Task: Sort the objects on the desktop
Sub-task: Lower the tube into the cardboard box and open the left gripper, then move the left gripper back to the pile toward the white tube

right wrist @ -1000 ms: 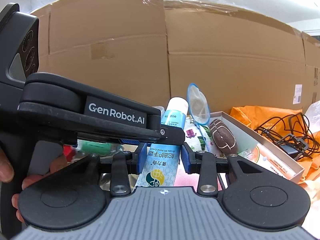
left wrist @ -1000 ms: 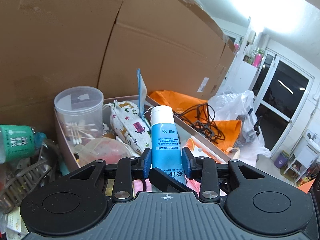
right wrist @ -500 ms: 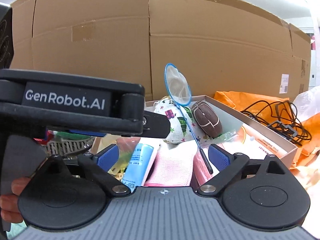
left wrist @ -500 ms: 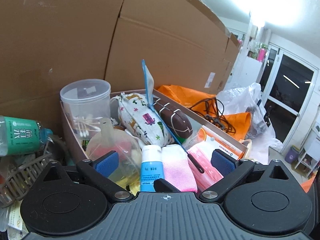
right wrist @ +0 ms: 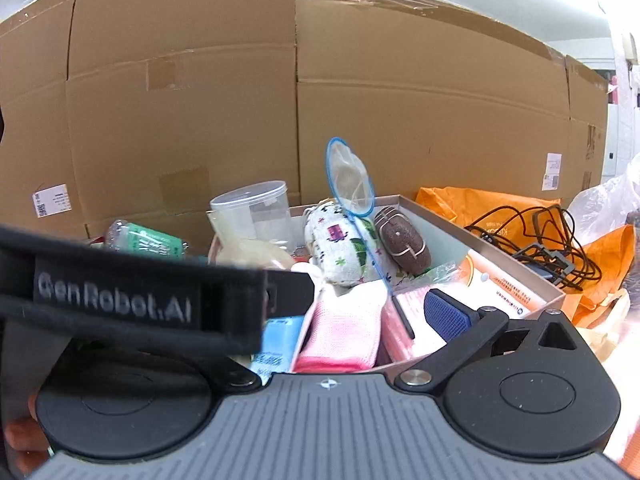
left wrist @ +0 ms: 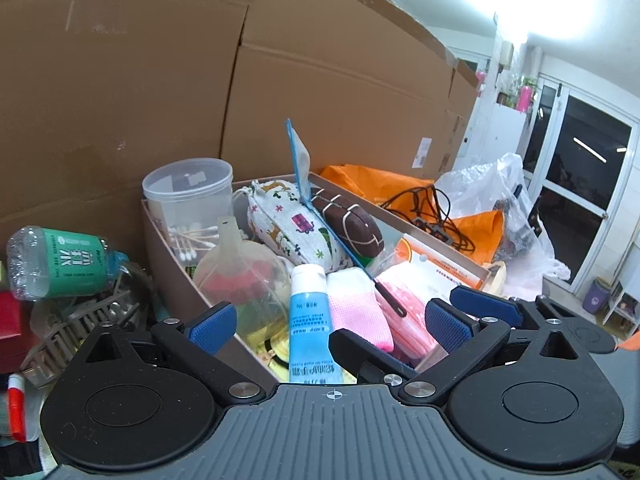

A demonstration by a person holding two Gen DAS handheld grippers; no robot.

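Inside box (left wrist: 168,256), front edge: tube (left wrist: 310,320) now lies beside pink cloth (left wrist: 356,312). Left tool (left wrist: 326,322) and right tool (right wrist: 344,320) both released vs 1 s ago. Tube sorted, next obj.

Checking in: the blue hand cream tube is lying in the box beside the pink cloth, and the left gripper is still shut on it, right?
Not quite. The left gripper is open, fingers spread wide with nothing between them, as the left wrist view shows. The blue hand cream tube does lie in the box beside the pink cloth.
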